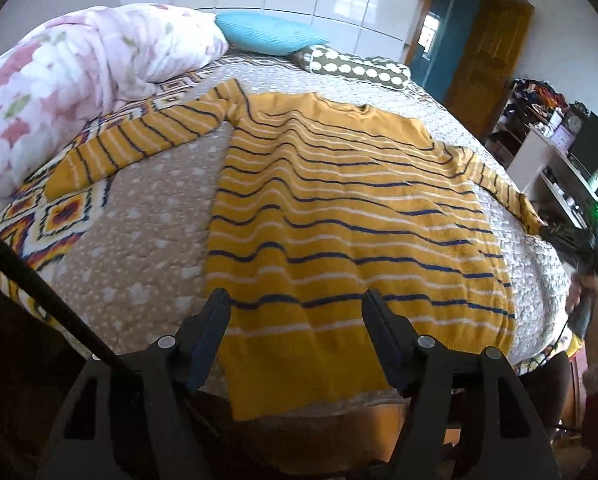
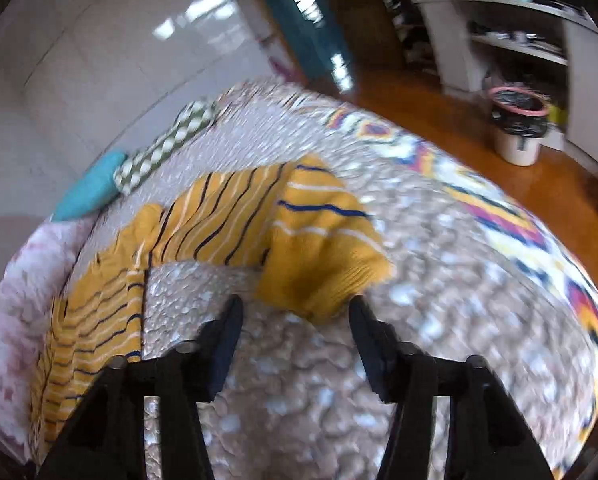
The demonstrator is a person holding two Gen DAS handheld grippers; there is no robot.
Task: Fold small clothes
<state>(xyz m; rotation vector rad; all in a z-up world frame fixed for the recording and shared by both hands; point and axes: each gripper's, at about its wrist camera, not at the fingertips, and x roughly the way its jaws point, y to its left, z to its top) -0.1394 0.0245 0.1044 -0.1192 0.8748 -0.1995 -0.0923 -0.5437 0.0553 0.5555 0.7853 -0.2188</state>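
A yellow sweater [image 1: 339, 208] with navy and white stripes lies spread flat on the bed, both sleeves out to the sides. My left gripper [image 1: 297, 300] is open above the sweater's bottom hem, near its left corner. My right gripper [image 2: 295, 306] is open just short of the right sleeve's cuff [image 2: 323, 264], which lies between the line of its fingers. The sweater body [image 2: 95, 320] shows at the left of the right wrist view. The right gripper [image 1: 579, 244] also shows at the right edge of the left wrist view, by the sleeve end.
The bed has a beige quilted cover [image 1: 147, 240] with a patterned border [image 2: 499, 216]. A pink floral duvet [image 1: 79, 72], a blue pillow [image 1: 267, 34] and a dotted pillow [image 1: 359, 66] lie at the head. A bin [image 2: 519, 128] and shelves [image 2: 519, 40] stand on the wooden floor.
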